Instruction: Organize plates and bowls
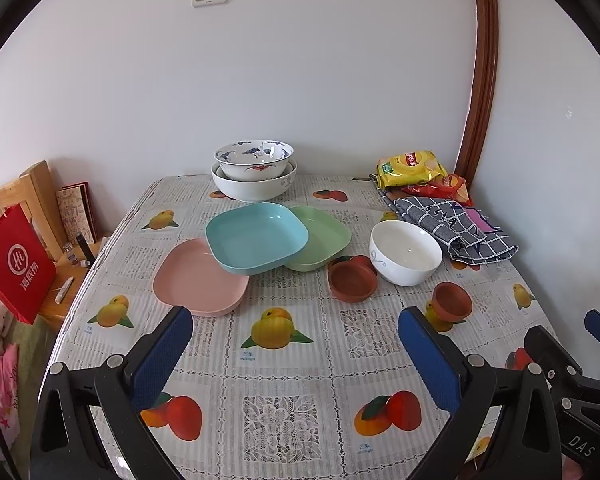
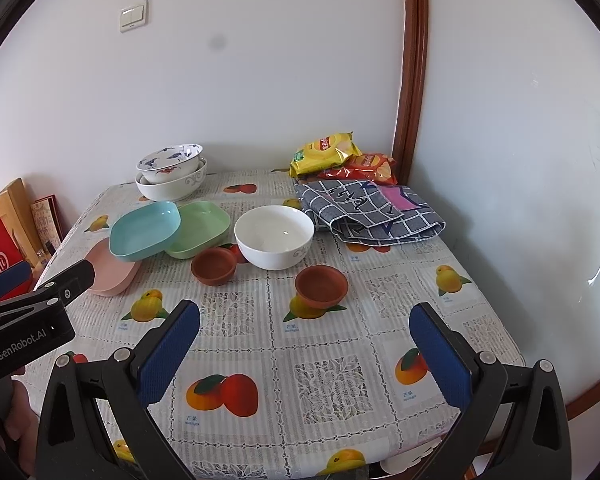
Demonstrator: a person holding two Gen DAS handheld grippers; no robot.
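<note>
hovering; both jaws wide; plates (image 1: 256, 236) untouched

blue plate (image 1: 256, 238) overlaps the pink plate (image 1: 198, 280) and green plate (image 1: 324, 240).

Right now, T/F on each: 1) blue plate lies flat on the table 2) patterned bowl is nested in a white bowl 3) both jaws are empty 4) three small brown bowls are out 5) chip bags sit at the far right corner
1) False. The blue plate is tilted, resting on the pink plate and the green plate.
2) True. The patterned bowl sits inside the larger white bowl by the wall.
3) True. Left gripper and right gripper stand open, holding nothing.
4) False. Only two small brown bowls: one beside the plain white bowl, one nearer.
5) True. The chip bags lie there, behind the checked cloth.
</note>
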